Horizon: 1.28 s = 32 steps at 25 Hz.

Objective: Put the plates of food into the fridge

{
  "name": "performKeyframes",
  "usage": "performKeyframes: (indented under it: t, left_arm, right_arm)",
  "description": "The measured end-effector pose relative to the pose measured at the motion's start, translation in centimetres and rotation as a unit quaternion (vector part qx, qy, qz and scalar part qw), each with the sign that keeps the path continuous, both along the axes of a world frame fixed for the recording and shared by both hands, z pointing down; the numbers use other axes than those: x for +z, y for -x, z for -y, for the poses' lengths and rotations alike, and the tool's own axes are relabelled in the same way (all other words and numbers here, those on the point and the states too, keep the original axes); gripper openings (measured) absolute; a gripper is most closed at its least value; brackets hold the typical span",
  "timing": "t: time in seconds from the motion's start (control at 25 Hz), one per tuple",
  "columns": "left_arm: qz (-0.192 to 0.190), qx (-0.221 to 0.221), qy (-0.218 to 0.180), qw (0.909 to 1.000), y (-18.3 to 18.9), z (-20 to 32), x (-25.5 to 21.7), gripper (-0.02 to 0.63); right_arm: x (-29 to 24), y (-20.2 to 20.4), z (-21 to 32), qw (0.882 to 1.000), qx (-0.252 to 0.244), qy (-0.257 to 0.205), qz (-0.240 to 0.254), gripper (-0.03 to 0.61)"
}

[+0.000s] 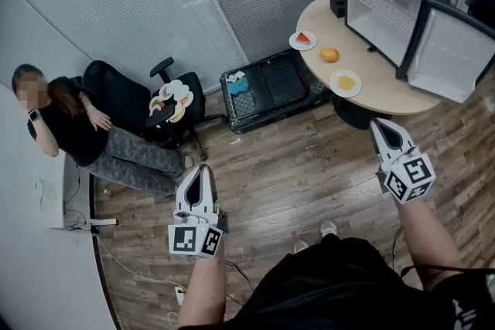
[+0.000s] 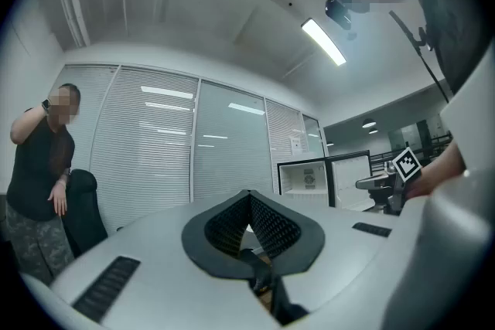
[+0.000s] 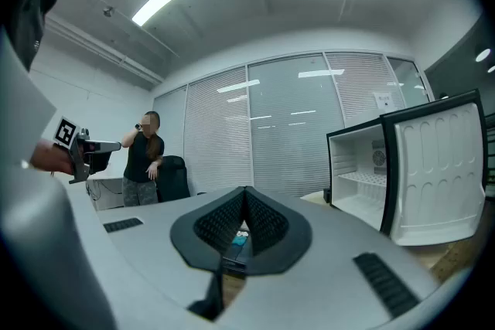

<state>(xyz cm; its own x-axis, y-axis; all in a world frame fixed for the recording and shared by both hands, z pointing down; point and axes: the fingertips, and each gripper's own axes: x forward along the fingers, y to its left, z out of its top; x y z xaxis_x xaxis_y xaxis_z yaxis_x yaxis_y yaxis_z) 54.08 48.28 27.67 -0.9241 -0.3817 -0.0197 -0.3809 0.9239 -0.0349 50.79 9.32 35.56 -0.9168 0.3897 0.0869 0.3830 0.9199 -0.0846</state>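
A small black fridge [image 1: 387,0] stands open and empty on the round table [image 1: 387,93], its door [image 1: 452,50] swung to the right. On the table lie a plate of watermelon [image 1: 303,40], a loose orange [image 1: 329,54] and a plate of yellow food [image 1: 345,82]. More plates of food [image 1: 172,100] rest on a black office chair. My left gripper [image 1: 203,170] is shut and empty over the floor, level. My right gripper [image 1: 377,125] is shut and empty, just short of the table's near edge. The fridge [image 3: 363,182] shows in the right gripper view, past the shut jaws.
A person [image 1: 73,127] sits at the left beside the chair. A black crate [image 1: 267,89] with blue items stands on the wooden floor between chair and table. Window blinds run along the back. Cables trail over the floor at lower left.
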Motion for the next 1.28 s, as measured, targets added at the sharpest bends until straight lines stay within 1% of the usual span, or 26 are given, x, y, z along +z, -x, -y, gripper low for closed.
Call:
performKeyframes:
  t: [0.28, 0.48, 0.56, 0.64, 0.76, 0.96, 1.08, 1.16, 1.28]
  left_arm:
    - [0.004, -0.008, 0.011, 0.9999, 1.9, 2.2, -0.5, 0.006]
    - [-0.001, -0.015, 0.003, 0.9999, 3.1, 3.4, -0.3, 0.006]
    - [-0.005, -0.014, 0.002, 0.9999, 3.5, 4.0, -0.2, 0.006]
    - [-0.008, -0.012, 0.003, 0.9999, 4.2, 4.4, 0.3, 0.006]
    - [-0.01, -0.009, 0.002, 0.9999, 5.7, 4.2, 1.1, 0.006]
    - [-0.004, 0.013, 0.002, 0.9999, 10.7, 3.7, 1.1, 0.006]
    - [-0.005, 0.025, -0.003, 0.9997, 14.5, 3.0, 1.4, 0.006]
    - [-0.007, 0.042, -0.008, 0.9991, 17.4, 3.1, 1.8, 0.006]
    - [-0.008, 0.074, -0.008, 0.9972, 21.6, 3.4, 2.2, 0.006]
  right_arm:
    - [0.1, 1.6, 1.7, 1.0, -0.009, 0.002, 0.004, 0.005]
    - [1.2, 2.7, 3.4, 1.0, -0.017, -0.004, -0.001, 0.005]
    - [1.5, 3.2, 3.9, 1.0, -0.017, 0.01, -0.002, 0.005]
    - [1.9, 3.5, 4.2, 1.0, -0.015, 0.022, -0.005, 0.005]
    - [3.1, 4.5, 4.7, 1.0, 0.006, 0.018, -0.014, 0.005]
    - [5.0, 7.9, 5.0, 0.998, 0.051, 0.032, -0.034, 0.005]
    - [5.7, 9.7, 4.2, 0.997, 0.062, 0.029, -0.046, 0.005]
    - [6.2, 10.8, 4.1, 0.996, 0.075, 0.022, -0.052, 0.005]
    - [7.1, 13.1, 3.9, 0.992, 0.106, 0.026, -0.061, 0.005]
